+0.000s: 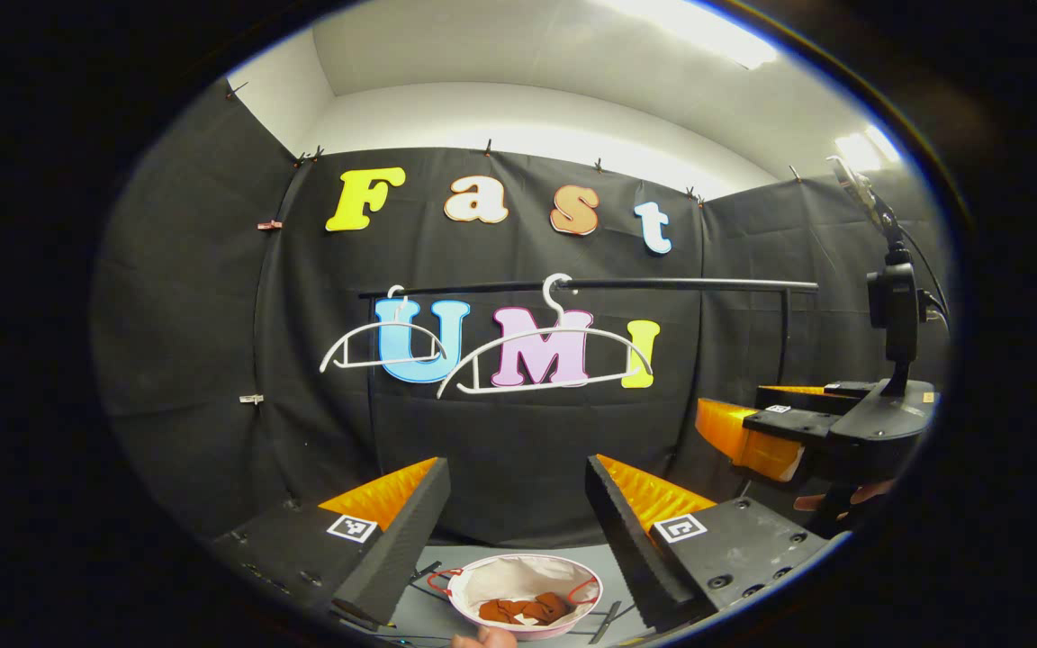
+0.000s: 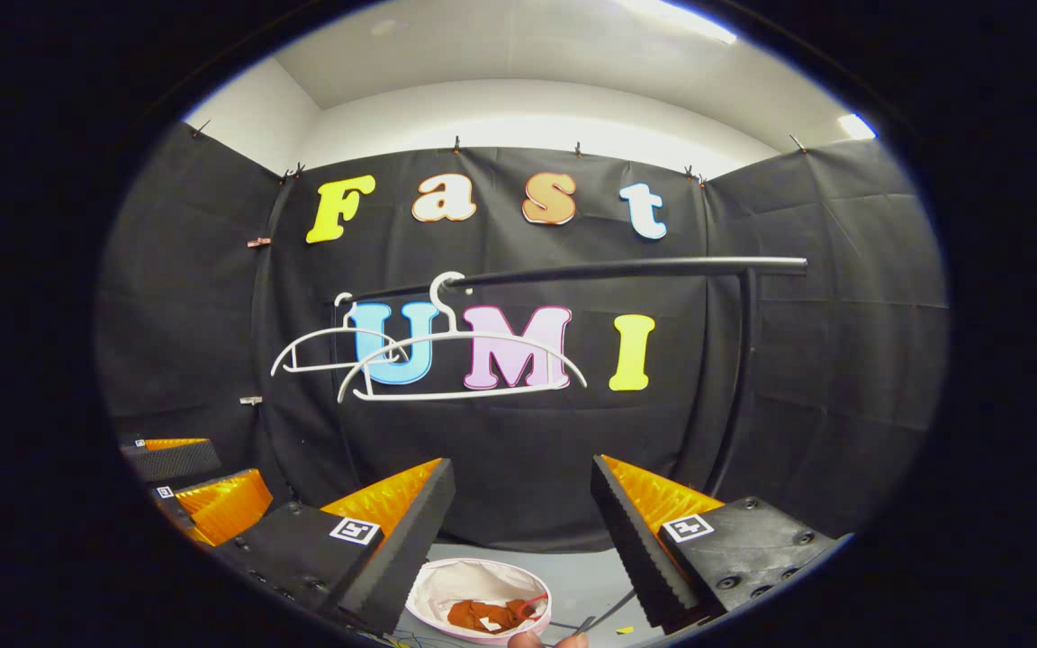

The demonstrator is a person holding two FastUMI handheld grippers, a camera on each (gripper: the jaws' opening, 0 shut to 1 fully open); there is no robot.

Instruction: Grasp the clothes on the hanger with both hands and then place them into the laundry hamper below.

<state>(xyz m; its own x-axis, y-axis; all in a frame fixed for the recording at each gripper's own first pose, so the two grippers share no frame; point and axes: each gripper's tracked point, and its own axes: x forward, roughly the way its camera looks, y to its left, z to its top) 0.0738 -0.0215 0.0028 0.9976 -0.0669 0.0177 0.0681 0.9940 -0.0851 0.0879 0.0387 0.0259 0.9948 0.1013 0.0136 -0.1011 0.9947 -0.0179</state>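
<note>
Below, clothes (image 1: pixel 523 609) in hamper (image 1: pixel 482 580).

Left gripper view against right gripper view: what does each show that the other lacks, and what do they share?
Left gripper view: the right tool, open, at the right edge, with a hand beneath it. Right gripper view: the left tool, open, at lower left. Shared: the rail, two bare white hangers on it, and the hamper below with a rust-brown garment inside.
</note>
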